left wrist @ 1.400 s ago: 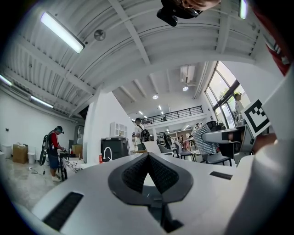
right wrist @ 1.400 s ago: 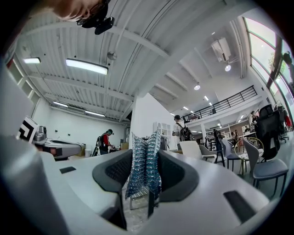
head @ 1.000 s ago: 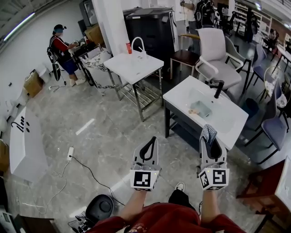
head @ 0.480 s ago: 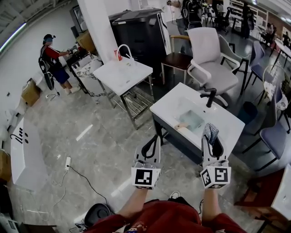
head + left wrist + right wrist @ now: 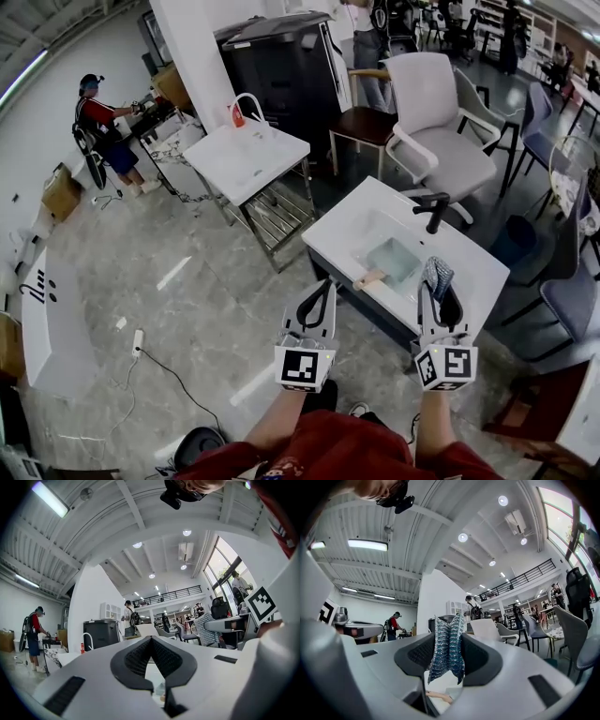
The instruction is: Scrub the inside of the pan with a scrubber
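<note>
Right hand-held gripper around mesh scrubber

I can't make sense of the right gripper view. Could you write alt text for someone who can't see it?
The right gripper has its fingers shut on a blue-silver mesh scrubber that stands up between them. Behind is a bright hall with ceiling lights, chairs and several people.
</note>
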The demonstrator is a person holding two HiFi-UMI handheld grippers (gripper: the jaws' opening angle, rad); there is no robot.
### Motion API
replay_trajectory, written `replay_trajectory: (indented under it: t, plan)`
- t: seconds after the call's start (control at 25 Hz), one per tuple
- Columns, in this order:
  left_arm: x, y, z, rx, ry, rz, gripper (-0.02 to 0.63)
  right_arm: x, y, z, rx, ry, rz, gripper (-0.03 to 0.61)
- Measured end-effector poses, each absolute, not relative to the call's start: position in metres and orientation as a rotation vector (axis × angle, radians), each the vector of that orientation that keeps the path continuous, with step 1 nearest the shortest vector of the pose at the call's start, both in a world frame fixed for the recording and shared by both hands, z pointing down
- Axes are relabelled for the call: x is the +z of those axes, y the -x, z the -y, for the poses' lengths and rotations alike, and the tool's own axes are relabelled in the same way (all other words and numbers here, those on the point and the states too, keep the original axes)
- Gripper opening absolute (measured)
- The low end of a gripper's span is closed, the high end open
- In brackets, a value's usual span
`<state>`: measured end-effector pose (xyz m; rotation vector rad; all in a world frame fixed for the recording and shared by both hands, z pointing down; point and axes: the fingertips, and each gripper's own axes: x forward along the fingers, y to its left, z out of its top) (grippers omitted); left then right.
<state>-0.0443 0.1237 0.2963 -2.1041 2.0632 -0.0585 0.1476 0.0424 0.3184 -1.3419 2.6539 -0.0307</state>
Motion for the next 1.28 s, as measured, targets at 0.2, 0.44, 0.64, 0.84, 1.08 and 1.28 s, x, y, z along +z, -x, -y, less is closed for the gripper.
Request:
replay_trajectory:
  t: [0.2,0.44,0.64,0.84,1.08,1.28]
  plan:
    - [0.306,0.067,-0.079,-0.044,2.188,-2.025,0.011,0.325,-0.125,-0.011,-0.035,1.415,-2.651,0.175]
    - [0.305,0.103,-0.027,-0.031,2.288,-1.949,0.011,0.314,-0.086,0.025,0.024,1.501,-2.621,0.175]
    - [0.299,0.133,0.009,0.01,2.316,-1.845,0.011,0.31,-0.059,0.048,0.053,1.589,-2.574,0.175]
    - [0.303,0.152,0.038,0.031,2.386,-1.774,0.011,0.312,-0.042,0.062,0.069,1.681,-2.538,0.175]
    - [0.315,0.149,0.071,0.03,2.472,-1.704,0.011,0.324,-0.048,0.076,0.055,1.788,-2.493,0.175]
    - [0.322,0.122,0.101,0.012,2.526,-1.648,0.011,0.333,-0.073,0.103,0.043,1.862,-2.461,0.162]
